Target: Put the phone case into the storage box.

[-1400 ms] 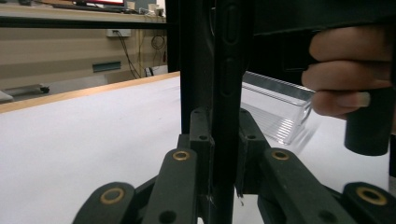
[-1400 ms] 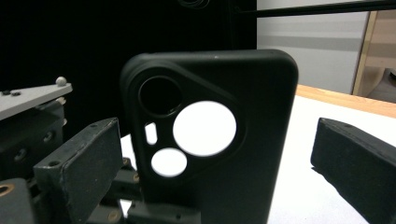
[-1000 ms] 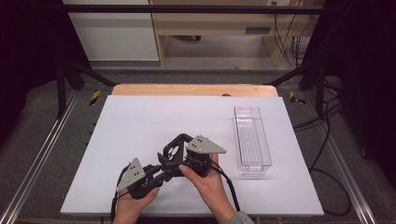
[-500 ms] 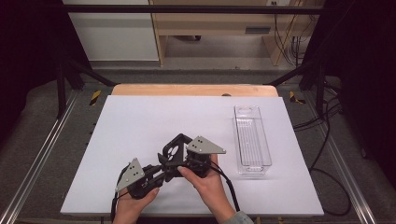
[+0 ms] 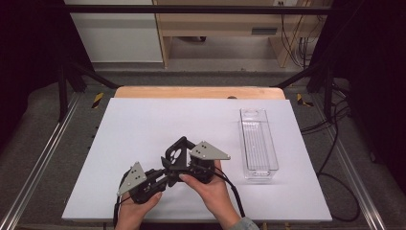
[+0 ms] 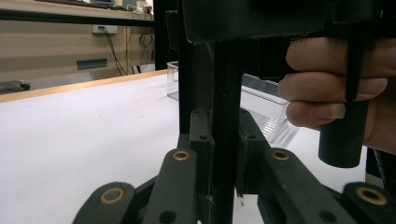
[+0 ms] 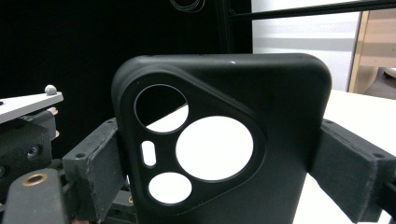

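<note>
Low in the centre of the high view, the right gripper (image 5: 184, 155) spans the side edges of a black phone case (image 7: 219, 140), its jaws lately narrowing, while the left gripper (image 5: 163, 175) is clamped thin on the case's edge: a light, matte, flexible shell with round camera cut-outs, probably best gripped by its rims.

right gripper (image 5: 178, 158) fingers closing, phone case (image 7: 219, 140) between
</note>
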Demonstrator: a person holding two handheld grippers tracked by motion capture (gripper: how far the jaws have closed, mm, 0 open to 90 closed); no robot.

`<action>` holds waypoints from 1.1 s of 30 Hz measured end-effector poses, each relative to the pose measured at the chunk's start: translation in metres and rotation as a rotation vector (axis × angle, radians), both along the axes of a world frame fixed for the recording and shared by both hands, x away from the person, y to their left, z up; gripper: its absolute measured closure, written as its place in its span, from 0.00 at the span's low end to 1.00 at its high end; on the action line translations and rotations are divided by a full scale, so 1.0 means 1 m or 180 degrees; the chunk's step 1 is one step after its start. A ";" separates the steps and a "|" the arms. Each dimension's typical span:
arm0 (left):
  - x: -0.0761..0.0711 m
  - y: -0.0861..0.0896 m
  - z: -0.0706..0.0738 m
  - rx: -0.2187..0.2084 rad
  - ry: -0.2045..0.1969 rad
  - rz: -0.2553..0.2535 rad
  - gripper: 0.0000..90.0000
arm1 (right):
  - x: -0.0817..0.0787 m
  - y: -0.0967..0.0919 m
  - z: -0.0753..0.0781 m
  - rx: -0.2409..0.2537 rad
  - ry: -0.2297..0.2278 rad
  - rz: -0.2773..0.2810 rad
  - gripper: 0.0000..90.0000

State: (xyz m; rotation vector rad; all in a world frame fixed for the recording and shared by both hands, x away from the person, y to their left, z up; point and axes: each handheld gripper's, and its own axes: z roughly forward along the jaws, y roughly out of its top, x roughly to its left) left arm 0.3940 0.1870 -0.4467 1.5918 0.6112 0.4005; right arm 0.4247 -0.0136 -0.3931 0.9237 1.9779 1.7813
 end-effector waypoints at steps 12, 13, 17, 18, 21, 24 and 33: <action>0.000 -0.001 0.000 0.0063 -0.0052 0.0174 0.75 | 0.004 -0.003 0.006 -0.0127 0.0117 -0.0196 0.15; 0.001 0.000 0.001 0.0056 -0.0050 0.0212 0.68 | 0.005 -0.004 0.008 -0.0116 0.0128 -0.0216 0.15; 0.002 0.006 0.002 0.0140 -0.0077 0.0357 0.46 | 0.015 -0.010 0.016 -0.0136 0.0114 -0.0349 0.15; 0.003 0.008 0.002 0.0181 -0.0089 0.0389 0.43 | 0.019 -0.011 0.019 -0.0154 0.0114 -0.0381 0.15; 0.004 0.018 0.004 0.0191 -0.0073 0.0508 0.33 | 0.032 -0.018 0.031 -0.0236 0.0115 -0.0494 0.15; 0.005 0.034 0.007 0.0210 -0.0052 0.0651 0.25 | 0.046 -0.028 0.044 -0.0306 0.0123 -0.0589 0.15; -0.001 0.086 0.008 0.0277 -0.0065 0.1019 0.13 | 0.090 -0.062 0.071 -0.0402 0.0159 -0.0965 0.15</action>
